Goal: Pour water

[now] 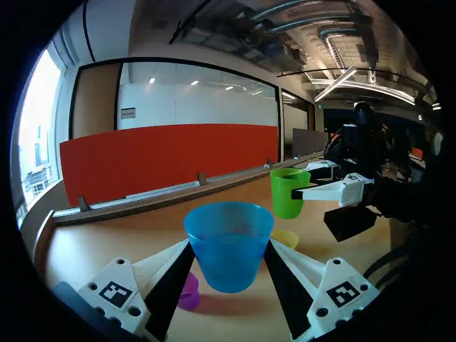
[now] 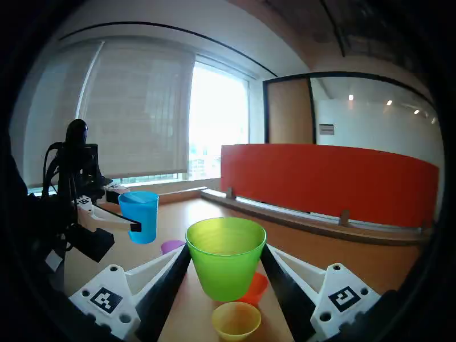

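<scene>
A: What does the right gripper (image 2: 225, 252) hold?
B: A green cup (image 2: 226, 271), upright, pinched between both fingers above the desk (image 2: 353, 256).
A: And below it?
B: A yellow cup (image 2: 236, 320) and an orange cup (image 2: 257, 286). A purple cup (image 2: 171, 246) stands farther left, near the blue cup (image 2: 139, 216) clamped by the left gripper (image 2: 125, 210).

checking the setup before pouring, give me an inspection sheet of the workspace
surface: wooden table, no spill seen
job's things: blue cup and green cup, upright, held above the table
clutter: small purple cup, yellow cup, orange cup on it
grippers: left gripper jaws shut on blue cup; right gripper jaws shut on green cup
cables: black cables behind right gripper
surroundings: red partition, window
</scene>
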`<action>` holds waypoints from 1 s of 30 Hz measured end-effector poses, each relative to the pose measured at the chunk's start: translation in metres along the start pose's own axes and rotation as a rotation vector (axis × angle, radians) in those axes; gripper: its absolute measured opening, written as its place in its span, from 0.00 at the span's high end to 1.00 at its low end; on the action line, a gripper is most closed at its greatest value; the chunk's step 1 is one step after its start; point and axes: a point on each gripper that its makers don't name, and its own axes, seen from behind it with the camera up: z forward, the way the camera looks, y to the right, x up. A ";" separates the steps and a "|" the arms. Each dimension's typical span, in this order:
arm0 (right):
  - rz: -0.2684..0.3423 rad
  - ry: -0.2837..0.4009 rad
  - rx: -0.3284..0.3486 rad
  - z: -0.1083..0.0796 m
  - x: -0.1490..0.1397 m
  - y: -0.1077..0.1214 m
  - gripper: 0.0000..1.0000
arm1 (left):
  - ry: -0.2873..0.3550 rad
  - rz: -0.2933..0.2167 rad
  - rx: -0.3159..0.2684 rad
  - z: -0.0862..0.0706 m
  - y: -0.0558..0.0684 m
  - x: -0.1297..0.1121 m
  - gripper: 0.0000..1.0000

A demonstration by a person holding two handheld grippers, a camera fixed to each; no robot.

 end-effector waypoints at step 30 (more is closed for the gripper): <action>-0.006 -0.020 0.104 0.005 -0.014 -0.041 0.11 | 0.009 0.145 0.025 -0.006 -0.006 0.009 0.19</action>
